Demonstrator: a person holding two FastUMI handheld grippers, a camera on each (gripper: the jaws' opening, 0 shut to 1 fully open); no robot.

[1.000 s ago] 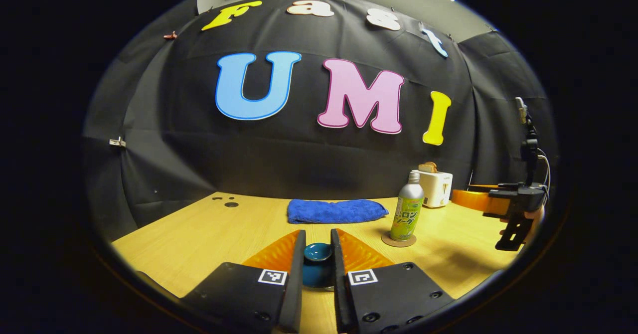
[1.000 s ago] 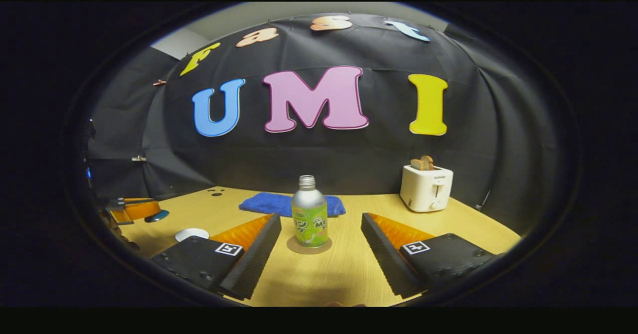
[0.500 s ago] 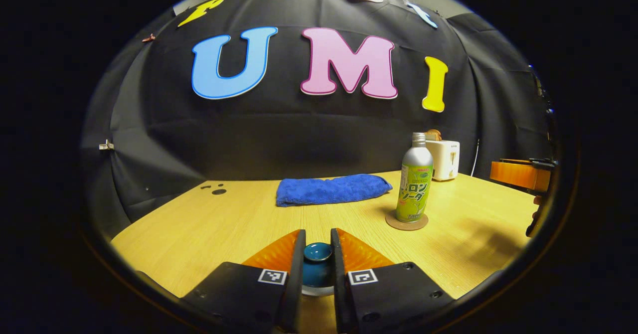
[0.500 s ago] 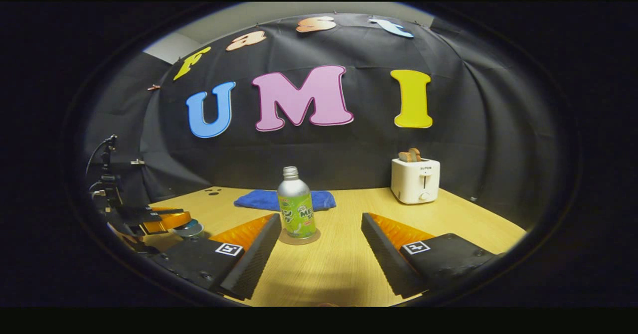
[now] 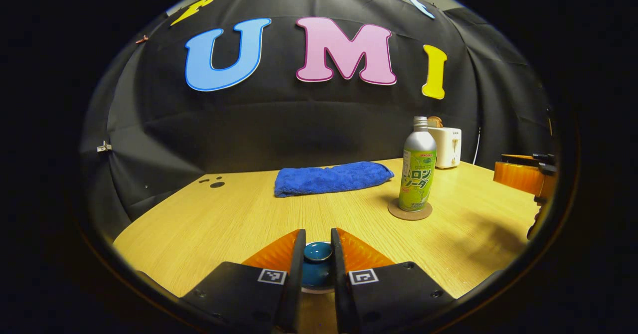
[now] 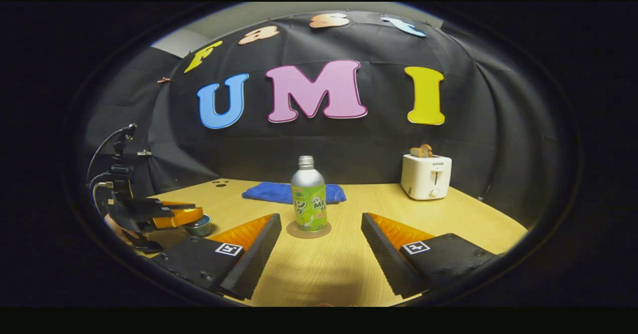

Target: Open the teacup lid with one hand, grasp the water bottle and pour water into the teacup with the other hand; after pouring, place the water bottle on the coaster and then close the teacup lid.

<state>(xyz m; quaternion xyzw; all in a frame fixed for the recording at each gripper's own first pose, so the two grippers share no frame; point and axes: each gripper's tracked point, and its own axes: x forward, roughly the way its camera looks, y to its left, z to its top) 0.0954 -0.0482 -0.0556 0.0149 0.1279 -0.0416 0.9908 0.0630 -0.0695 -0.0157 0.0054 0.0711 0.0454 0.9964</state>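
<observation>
In the left gripper view, the left gripper (image 5: 317,254) is clenched on the knob of the blue teacup lid (image 5: 317,259), low and near the table's (image 5: 224,224) front edge. Bare wood runs ahead to the blue towel (image 5: 331,178); the water bottle (image 5: 417,167) stands upright on its coaster (image 5: 410,211) to the right, well apart. In the right gripper view, the right gripper (image 6: 321,244) is spread wide, bottle (image 6: 309,197) ahead between its fingers, untouched. A white toaster (image 6: 426,176) stands by the far right edge, with bare table between it and the bottle.
</observation>
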